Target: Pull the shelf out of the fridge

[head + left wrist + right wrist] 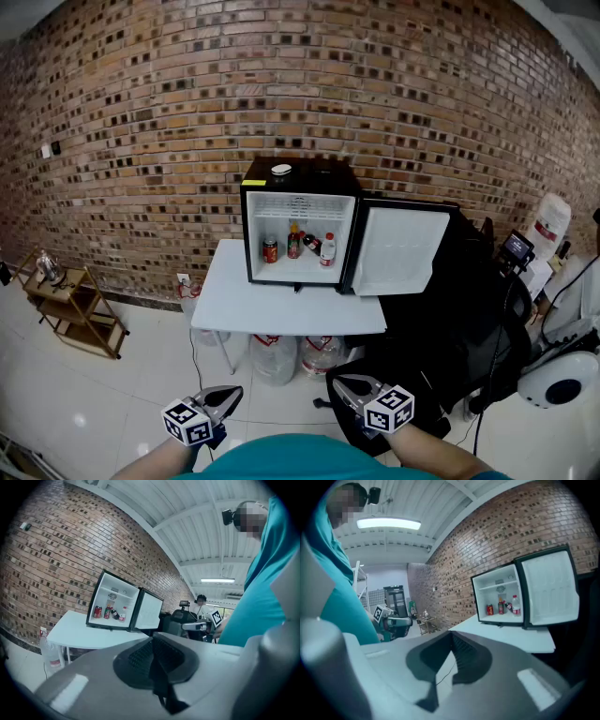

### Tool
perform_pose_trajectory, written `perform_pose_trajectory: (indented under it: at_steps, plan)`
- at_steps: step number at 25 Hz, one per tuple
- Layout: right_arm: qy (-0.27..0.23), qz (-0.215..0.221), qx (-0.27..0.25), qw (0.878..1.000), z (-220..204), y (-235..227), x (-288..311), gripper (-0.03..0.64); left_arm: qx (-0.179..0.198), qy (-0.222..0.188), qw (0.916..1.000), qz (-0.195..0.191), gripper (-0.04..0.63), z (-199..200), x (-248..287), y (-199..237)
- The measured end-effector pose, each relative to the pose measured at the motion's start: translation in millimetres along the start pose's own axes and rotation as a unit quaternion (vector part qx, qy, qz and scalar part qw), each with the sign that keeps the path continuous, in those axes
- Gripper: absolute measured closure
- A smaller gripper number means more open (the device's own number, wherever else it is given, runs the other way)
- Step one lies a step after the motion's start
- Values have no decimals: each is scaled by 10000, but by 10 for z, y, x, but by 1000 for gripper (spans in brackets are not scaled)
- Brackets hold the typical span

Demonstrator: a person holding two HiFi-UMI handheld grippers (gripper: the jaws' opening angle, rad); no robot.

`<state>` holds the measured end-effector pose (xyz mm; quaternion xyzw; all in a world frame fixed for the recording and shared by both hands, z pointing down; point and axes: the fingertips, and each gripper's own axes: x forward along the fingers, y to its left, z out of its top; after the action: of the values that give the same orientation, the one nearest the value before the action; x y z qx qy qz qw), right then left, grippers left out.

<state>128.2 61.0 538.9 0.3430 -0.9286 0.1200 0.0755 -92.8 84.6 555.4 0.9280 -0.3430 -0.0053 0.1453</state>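
Note:
A black mini fridge (300, 225) stands on a white table (281, 309) against the brick wall, its door (398, 248) swung open to the right. A white shelf (292, 217) sits across the upper part of its interior, also visible as the shelf (499, 586) in the right gripper view. Below it stand a red can (270, 250) and bottles (327, 249). My left gripper (232, 392) and right gripper (341, 382) are low, close to my body and far from the fridge. Both are shut with nothing between their jaws.
Large water jugs (274, 356) stand under the table. A wooden rack (80, 309) is by the wall at the left. A black chair and equipment (450, 319) crowd the right side next to the open door. A white round object (281, 170) lies on top of the fridge.

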Motion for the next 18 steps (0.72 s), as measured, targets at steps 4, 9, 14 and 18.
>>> perform_pose_trajectory:
  at_steps: [4, 9, 14, 18]
  plan:
    - [-40, 13, 16, 10000, 23, -58, -51, 617, 25, 16, 10000, 44, 597, 30, 58, -21]
    - [-114, 63, -6, 9999, 118, -208, -158, 617, 34, -53, 9999, 141, 598, 131, 209, -102]
    - [-121, 171, -145, 9997, 194, -411, -382, 617, 15, -149, 9995, 283, 598, 203, 419, -286]
    - [-95, 291, -308, 9991, 222, -527, -508, 617, 17, -201, 9989, 429, 598, 254, 562, -420]
